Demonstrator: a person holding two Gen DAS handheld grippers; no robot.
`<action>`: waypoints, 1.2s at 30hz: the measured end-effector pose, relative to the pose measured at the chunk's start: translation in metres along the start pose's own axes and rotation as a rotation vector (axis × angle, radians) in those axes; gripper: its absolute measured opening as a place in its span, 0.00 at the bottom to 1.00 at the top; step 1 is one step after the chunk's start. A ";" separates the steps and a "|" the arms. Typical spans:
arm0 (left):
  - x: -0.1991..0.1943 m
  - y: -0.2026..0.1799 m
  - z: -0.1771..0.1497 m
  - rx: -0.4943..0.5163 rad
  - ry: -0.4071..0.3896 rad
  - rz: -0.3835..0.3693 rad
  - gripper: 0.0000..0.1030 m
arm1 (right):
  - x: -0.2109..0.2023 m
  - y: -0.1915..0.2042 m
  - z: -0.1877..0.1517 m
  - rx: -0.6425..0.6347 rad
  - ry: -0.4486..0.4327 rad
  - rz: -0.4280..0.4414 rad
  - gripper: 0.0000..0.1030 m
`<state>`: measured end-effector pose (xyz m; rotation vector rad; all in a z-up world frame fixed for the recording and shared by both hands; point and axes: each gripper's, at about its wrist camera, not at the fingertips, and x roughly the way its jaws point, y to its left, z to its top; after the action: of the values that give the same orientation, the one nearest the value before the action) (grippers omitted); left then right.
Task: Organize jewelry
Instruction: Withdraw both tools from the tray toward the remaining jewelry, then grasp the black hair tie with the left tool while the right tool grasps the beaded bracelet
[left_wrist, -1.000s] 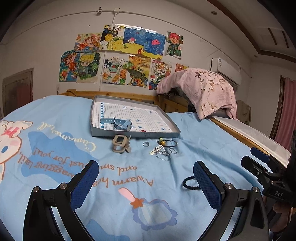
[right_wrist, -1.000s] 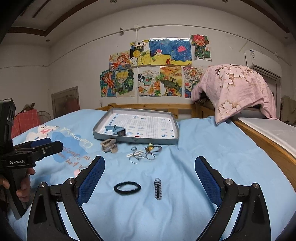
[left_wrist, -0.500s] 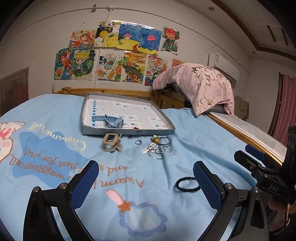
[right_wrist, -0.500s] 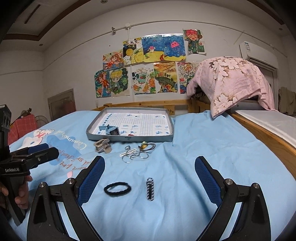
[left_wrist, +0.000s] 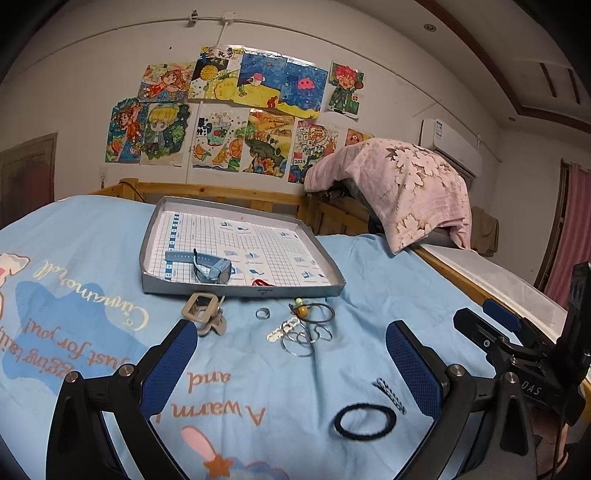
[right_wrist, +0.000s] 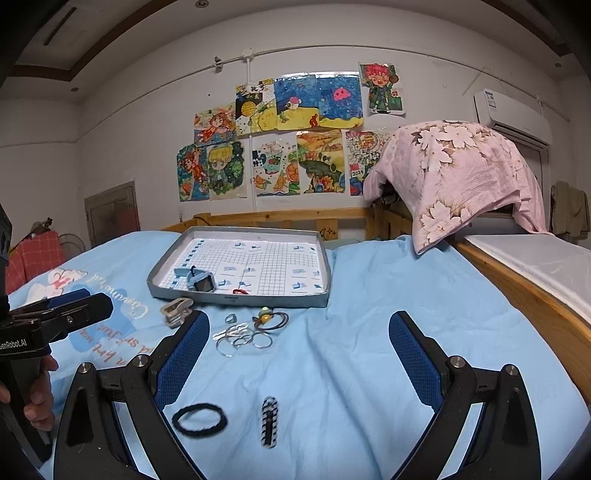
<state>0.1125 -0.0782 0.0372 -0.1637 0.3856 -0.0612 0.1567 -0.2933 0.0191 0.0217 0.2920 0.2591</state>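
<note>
A grey tray (left_wrist: 334, 275) (right_wrist: 327, 266) with a grid lining lies on the blue bedspread, holding a blue watch (left_wrist: 212, 267) (right_wrist: 197, 280) and a small red item (left_wrist: 261, 283). In front of it lie a beige clip (left_wrist: 203, 317) (right_wrist: 176, 309), a small ring (left_wrist: 263, 314), silver hoops (left_wrist: 304, 338) (right_wrist: 243, 338) and a beaded hair tie (left_wrist: 310, 314) (right_wrist: 269, 318). Nearer lie a black hair band (left_wrist: 365, 421) (right_wrist: 199, 418) and a striped hair clip (left_wrist: 390, 394) (right_wrist: 269, 426). My left gripper (left_wrist: 291, 363) is open and empty. My right gripper (right_wrist: 297, 360) is open and empty too.
A wooden bed rail (right_wrist: 524, 295) runs along the right with a white mattress (right_wrist: 546, 262) beyond it. A pink floral cloth (right_wrist: 461, 177) drapes over something at the back right. Drawings (right_wrist: 288, 136) cover the far wall. A hand (right_wrist: 37, 398) holds the other gripper's handle.
Both grippers have moved forward and lowered toward the jewelry. The striped hair clip has come into the left wrist view. Nothing was picked up.
</note>
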 end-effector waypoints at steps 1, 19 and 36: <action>0.002 0.000 0.001 0.000 -0.001 0.003 1.00 | 0.003 -0.002 0.001 0.006 0.003 0.000 0.93; 0.021 -0.007 -0.011 0.038 0.008 0.063 1.00 | 0.023 -0.014 -0.005 0.031 0.001 -0.003 0.93; 0.045 -0.017 -0.043 0.089 0.262 -0.167 0.65 | 0.043 -0.012 -0.034 -0.022 0.250 0.204 0.44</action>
<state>0.1376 -0.1057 -0.0162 -0.0995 0.6290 -0.2658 0.1897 -0.2940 -0.0264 -0.0028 0.5364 0.4688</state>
